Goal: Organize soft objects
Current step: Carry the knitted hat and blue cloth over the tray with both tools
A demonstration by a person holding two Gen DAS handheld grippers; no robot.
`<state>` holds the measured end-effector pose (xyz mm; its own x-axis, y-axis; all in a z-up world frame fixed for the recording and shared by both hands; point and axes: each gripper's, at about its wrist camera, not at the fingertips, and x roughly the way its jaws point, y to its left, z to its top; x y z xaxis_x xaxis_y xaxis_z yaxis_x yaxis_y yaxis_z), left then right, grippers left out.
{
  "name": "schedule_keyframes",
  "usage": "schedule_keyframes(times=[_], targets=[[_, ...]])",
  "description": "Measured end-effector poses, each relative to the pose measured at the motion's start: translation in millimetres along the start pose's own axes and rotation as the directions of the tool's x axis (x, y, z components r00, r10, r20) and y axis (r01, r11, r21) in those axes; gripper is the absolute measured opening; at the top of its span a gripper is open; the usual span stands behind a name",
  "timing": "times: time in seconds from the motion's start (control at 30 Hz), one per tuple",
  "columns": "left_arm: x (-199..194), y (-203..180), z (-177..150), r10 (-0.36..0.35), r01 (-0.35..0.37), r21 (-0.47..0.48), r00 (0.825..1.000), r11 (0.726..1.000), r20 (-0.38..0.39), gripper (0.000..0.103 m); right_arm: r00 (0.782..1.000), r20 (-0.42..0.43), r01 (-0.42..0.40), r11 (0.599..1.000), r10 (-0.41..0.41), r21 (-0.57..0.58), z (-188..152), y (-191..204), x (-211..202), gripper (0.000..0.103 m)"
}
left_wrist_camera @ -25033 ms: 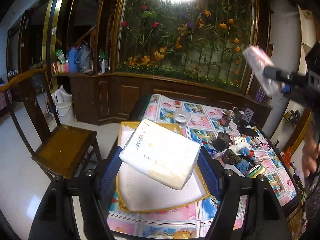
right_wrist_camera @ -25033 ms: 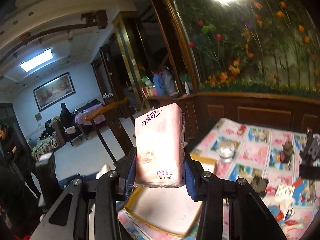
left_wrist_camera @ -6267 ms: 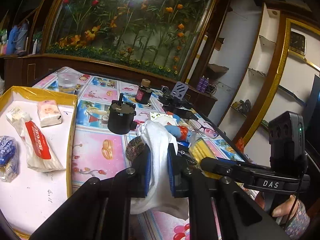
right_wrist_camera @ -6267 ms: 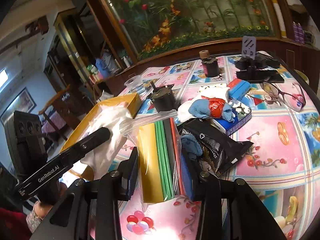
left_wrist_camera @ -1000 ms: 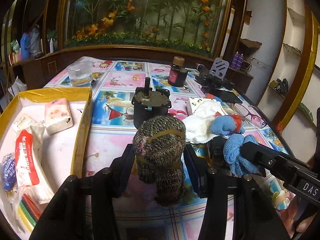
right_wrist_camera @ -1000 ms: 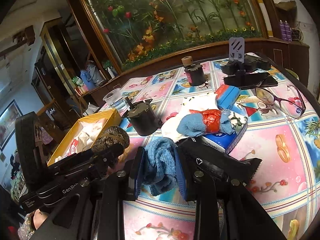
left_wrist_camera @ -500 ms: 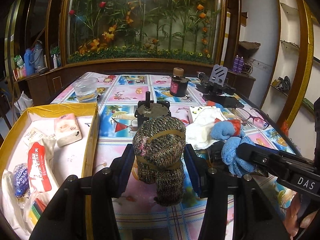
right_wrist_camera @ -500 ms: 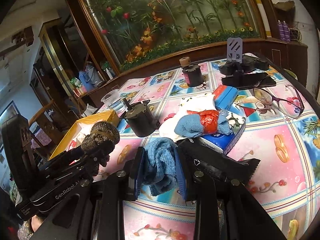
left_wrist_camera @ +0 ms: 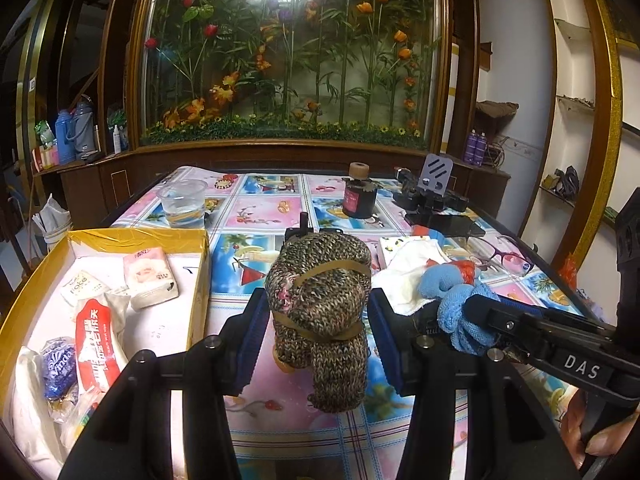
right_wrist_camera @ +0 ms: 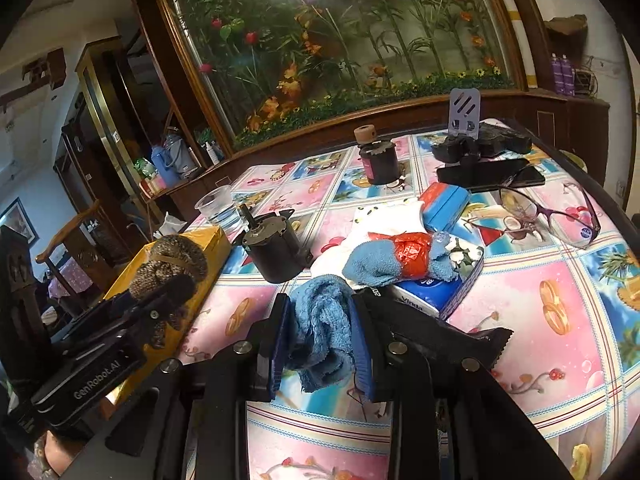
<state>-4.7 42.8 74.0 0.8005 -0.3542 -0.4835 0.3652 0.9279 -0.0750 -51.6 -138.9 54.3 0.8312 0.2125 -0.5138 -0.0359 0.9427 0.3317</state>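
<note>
Brown knitted rolled bundle [left_wrist_camera: 320, 312] is lifted slightly, clamped by left gripper [left_wrist_camera: 318, 340]; blue terry cloth [right_wrist_camera: 320, 332] is pinched by right gripper [right_wrist_camera: 320, 344]. Tissue packs are laid in yellow-rimmed tray [left_wrist_camera: 136, 234] at table's left edge; blue-red sock bundle [right_wrist_camera: 396, 260] is left.

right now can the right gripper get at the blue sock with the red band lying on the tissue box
Probably not yet: the right gripper is shut on a blue cloth. The blue sock lies uncovered just ahead on the tissue box, so the path looks free.
</note>
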Motion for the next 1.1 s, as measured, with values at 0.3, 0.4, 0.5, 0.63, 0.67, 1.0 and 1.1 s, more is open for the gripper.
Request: schedule_keyframes(times=[0.3, 0.4, 0.5, 0.63, 0.67, 1.0, 1.1], targets=[[-18.9, 14.8, 2.2, 0.002, 0.001, -0.046, 0.998, 0.999, 0.063, 0.050, 1.000, 0.020, -0.022, 1.000, 0.022, 0.007, 2.8, 24.3, 10.7, 0.032], [-29.0, 29.5, 4.6, 0.001, 0.008, -0.088, 0.995, 0.996, 0.096, 0.050, 0.998, 0.036, -0.041, 0.999, 0.042, -0.020, 3.7, 45.0, 16.0, 0.032], [-45.3, 53.3, 6.6, 0.027, -0.004, -0.147, 0.987, 0.989, 0.159, 0.050, 0.997, 0.035, -0.067, 0.997, 0.068, -0.037, 5.3, 66.2, 25.8, 0.032], [-57.7, 93.4, 7.8, 0.086, -0.040, -0.238, 0.979, 0.970, 0.184, 0.050, 0.994, 0.033, -0.100, 0.991, 0.103, -0.087, 7.0, 103.0, 39.0, 0.032], [-58.2, 102.6, 8.1, 0.107, -0.061, -0.256, 0.979, 0.965, 0.172, 0.050, 0.992, 0.028, -0.120, 0.988, 0.123, -0.094, 8.3, 112.4, 43.3, 0.032], [-46.2, 201.7, 1.6, 0.258, -0.254, -0.435, 0.965, 0.864, -0.051, 0.050, 0.967, -0.099, -0.247, 0.956, 0.233, -0.157, 5.6, 201.2, 100.9, 0.032], [-39.7, 219.9, -5.1, 0.205, -0.228, -0.488, 0.973, 0.842, -0.101, 0.050, 0.964, -0.154, -0.243, 0.955, 0.217, -0.173, -4.2, 215.7, 118.5, 0.032]])
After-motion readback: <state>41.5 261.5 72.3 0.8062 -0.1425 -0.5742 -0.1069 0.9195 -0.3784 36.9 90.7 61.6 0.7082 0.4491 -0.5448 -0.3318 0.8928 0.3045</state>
